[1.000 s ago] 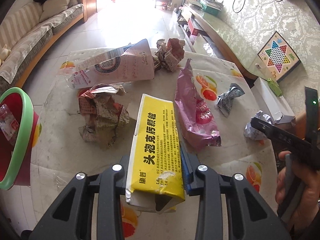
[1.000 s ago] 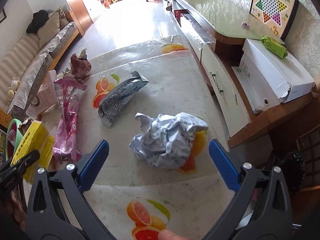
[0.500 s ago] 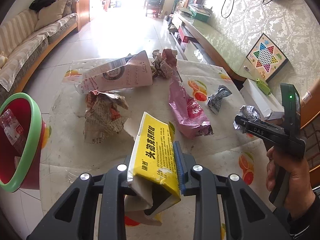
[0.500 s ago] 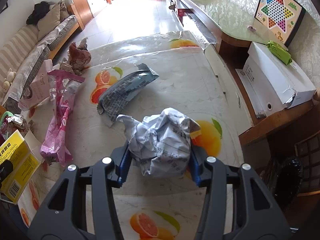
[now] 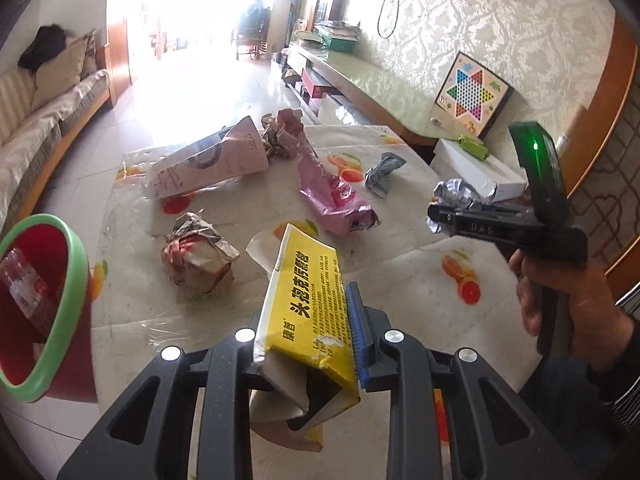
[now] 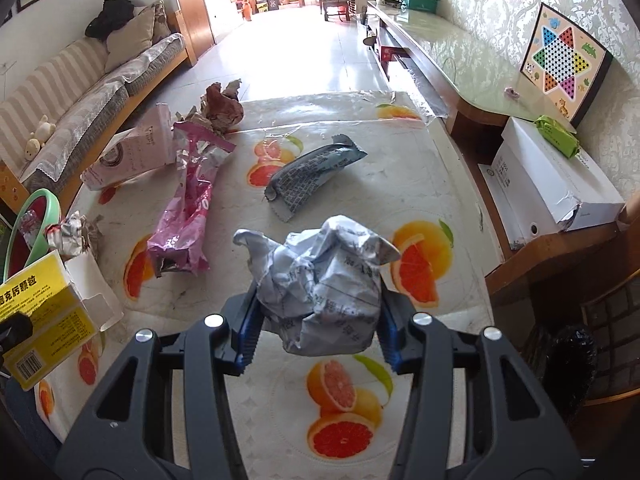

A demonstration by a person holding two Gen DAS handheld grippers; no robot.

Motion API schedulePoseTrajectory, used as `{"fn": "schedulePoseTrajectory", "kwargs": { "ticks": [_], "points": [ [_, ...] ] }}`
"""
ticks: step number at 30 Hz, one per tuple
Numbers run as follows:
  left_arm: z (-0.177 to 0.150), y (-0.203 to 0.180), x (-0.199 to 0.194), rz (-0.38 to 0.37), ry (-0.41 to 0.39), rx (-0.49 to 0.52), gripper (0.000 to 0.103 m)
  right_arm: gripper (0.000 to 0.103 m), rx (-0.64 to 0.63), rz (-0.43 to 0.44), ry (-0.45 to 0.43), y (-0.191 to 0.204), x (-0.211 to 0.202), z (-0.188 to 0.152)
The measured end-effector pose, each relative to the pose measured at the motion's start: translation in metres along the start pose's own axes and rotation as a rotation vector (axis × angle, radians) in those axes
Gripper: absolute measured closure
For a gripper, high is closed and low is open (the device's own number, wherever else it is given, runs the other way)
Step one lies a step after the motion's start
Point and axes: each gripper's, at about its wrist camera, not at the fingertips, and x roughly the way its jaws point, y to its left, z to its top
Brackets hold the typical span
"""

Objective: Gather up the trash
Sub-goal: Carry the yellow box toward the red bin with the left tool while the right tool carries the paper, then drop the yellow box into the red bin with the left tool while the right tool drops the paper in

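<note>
My left gripper (image 5: 308, 344) is shut on a yellow medicine box (image 5: 308, 292), held above the table. The box also shows at the left of the right wrist view (image 6: 44, 312). My right gripper (image 6: 318, 332) is shut on a crumpled silver wrapper (image 6: 320, 276), lifted off the table; it also shows in the left wrist view (image 5: 456, 196). A red bin with a green rim (image 5: 68, 280) stands at the table's left edge; its rim also shows in the right wrist view (image 6: 28, 220).
On the fruit-print table (image 6: 360, 160) lie a pink bag (image 6: 188, 208), a grey-blue wrapper (image 6: 312, 172), a pink carton (image 5: 208, 164), a crumpled paper ball (image 5: 196, 252) and a brown wad (image 6: 220, 106). A white box (image 6: 548, 184) sits on the right cabinet.
My right gripper closed on the silver wrapper and lifted it. My left gripper raised the yellow box off the table and tilted it.
</note>
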Motion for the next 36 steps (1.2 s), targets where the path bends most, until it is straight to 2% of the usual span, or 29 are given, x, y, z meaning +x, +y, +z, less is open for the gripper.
{"fn": "schedulePoseTrajectory", "kwargs": {
  "ticks": [5, 10, 14, 20, 27, 36],
  "points": [
    [-0.008, -0.012, -0.02, -0.013, -0.042, 0.064, 0.08, 0.055, 0.007, 0.019, -0.001, 0.002, -0.004, -0.004],
    [0.0, -0.001, -0.043, -0.009, -0.101, -0.001, 0.08, 0.055, -0.018, 0.038, -0.019, 0.013, -0.015, -0.001],
    [0.011, 0.019, -0.058, 0.03, -0.146, -0.055, 0.08, 0.055, -0.044, 0.053, -0.053, 0.03, -0.035, 0.01],
    [0.023, 0.076, -0.083, 0.159, -0.194, -0.136, 0.08, 0.055, -0.12, 0.105, -0.103, 0.078, -0.067, 0.027],
    [0.02, 0.156, -0.103, 0.312, -0.185, -0.272, 0.08, 0.056, -0.213, 0.168, -0.121, 0.148, -0.084, 0.039],
    [0.003, 0.234, -0.106, 0.425, -0.153, -0.366, 0.079, 0.055, -0.305, 0.241, -0.14, 0.234, -0.094, 0.051]
  ]
}}
